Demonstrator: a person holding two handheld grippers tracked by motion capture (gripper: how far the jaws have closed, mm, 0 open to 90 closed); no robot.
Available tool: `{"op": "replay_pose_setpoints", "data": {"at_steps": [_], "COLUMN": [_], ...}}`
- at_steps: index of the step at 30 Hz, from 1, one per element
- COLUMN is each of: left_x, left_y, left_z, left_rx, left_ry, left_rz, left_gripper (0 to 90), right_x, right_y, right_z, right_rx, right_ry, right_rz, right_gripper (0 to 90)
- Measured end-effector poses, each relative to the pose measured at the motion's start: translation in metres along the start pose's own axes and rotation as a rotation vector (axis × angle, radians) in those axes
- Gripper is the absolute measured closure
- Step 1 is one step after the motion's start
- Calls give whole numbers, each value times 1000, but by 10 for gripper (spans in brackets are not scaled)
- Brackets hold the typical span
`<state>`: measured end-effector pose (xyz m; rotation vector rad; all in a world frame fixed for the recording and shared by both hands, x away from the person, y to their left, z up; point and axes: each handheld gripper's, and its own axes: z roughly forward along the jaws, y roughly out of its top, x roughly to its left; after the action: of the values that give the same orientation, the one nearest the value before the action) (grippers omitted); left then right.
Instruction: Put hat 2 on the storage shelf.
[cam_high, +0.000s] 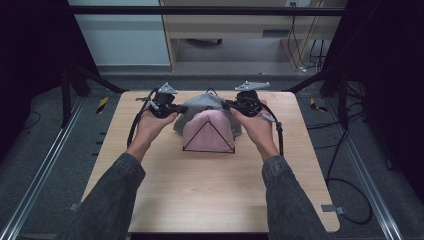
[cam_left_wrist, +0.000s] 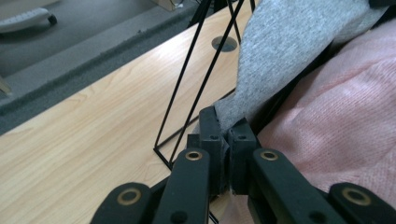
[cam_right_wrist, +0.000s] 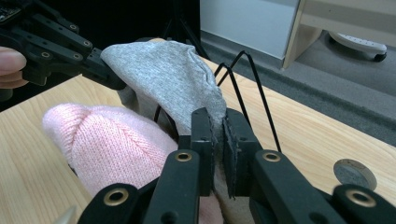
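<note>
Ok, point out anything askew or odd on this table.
Nothing damaged or spilled. The grey knitted hat hangs lopsided over the black wire stand, both grippers pinching its edges; the pink knitted hat sits neatly.

Bare table lies open between the pink hat and the person's edge, and along both outer sides. At centre, the black wire rack and the grey hat draped on it block passage. Left gripper and right gripper flank it closely, leaving narrow gaps
</note>
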<state>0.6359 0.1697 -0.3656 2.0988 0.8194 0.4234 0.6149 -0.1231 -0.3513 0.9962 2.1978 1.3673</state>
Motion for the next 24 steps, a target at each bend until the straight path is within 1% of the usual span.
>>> {"op": "replay_pose_setpoints", "data": {"at_steps": [1, 2, 3, 4, 6, 7, 12, 14, 15, 16, 17, 18, 19, 22, 23, 24], "left_x": [0, -1, -1, -1, -1, -1, -1, -1, 0, 0, 1, 0, 0, -1, -2, -1], "left_y": [0, -1, -2, -3, -5, -6, -9, -10, -11, -12, -13, -14, -16, -17, -17, -17], "left_z": [1, 1, 2, 2, 5, 6, 11, 13, 13, 14, 15, 16, 17, 19, 20, 20], "left_rx": [-1, 2, 0, 7, 13, 13, 27, 28, 34, 30, 34, 32, 35, 44, 44, 53], "left_ry": [-3, -4, -7, -9, -14, -17, -24, -26, -26, -29, -31, -34, -40, -39, -40, -40], "left_rz": [-8, 0, -6, -1, -5, -8, -9, -19, -18, -29, -27, -33, -32, -26, -32, -29], "left_gripper": [872, 872, 872, 872, 872, 872, 872, 871, 872, 871, 871, 871, 871, 870, 869, 869], "right_x": [0, 0, 0, -1, -2, -2, -4, -5, -6, -7, -7, -7, -7, -9, -10, -10], "right_y": [0, 0, 0, -1, -3, -4, -9, -10, -11, -11, -12, -13, -14, -16, -17, -17], "right_z": [0, 0, 0, 1, 1, 1, 6, 7, 7, 8, 8, 9, 9, 9, 9, 9], "right_rx": [1, 2, 5, 7, 12, 15, 33, 37, 39, 41, 44, 48, 52, 52, 54, 57], "right_ry": [-3, -4, -6, -8, -15, -19, -14, -14, -14, -14, -13, -12, -10, -11, -13, -11], "right_rz": [-3, -3, -2, -4, -1, 9, 17, 27, 27, 28, 30, 30, 31, 37, 38, 42], "right_gripper": [838, 838, 838, 837, 837, 837, 835, 833, 831, 830, 828, 824, 821, 804, 799, 794]}}
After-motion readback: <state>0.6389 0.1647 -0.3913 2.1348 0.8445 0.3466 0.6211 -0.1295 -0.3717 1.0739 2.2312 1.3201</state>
